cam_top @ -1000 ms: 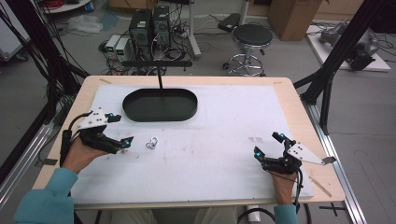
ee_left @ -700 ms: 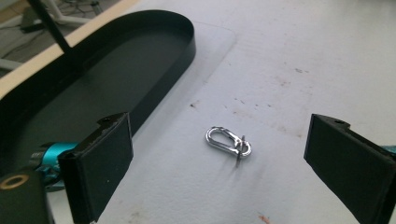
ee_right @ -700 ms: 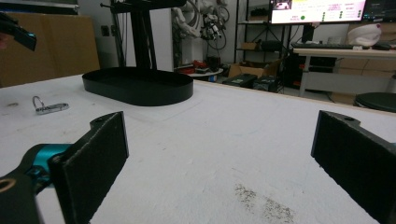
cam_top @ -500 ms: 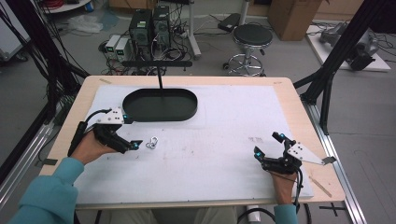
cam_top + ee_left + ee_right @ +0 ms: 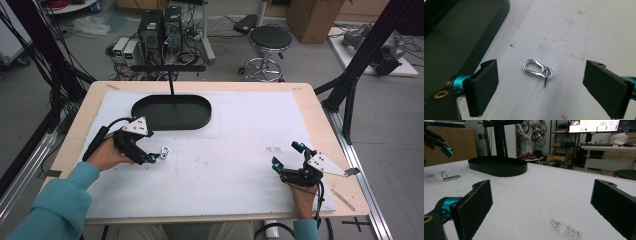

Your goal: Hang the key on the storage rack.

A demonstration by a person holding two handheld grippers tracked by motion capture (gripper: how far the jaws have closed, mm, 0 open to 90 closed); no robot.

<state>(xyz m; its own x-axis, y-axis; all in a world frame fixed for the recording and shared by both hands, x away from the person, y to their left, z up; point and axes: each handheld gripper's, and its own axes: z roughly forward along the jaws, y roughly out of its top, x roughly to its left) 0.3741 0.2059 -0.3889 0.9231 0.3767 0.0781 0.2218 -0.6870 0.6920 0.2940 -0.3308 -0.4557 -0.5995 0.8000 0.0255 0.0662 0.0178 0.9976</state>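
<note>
Right gripper (image 5: pixel 285 156), nearest, rests jaws apart, well clear of the snap hook (image 5: pixel 537 69). Left gripper (image 5: pixel 156 157) has closed in over the hook, jaws wide, straddling it; pickup looks imminent. Black tray (image 5: pixel 150 120) lies just beyond.

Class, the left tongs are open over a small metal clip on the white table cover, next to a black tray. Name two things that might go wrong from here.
1. The snap hook lies flat and thin on the white cover; the open left tongs may close over it and slip off.
2. Its small ring hangs loose, so the clip might swing or twist when lifted toward the black tray.
</note>
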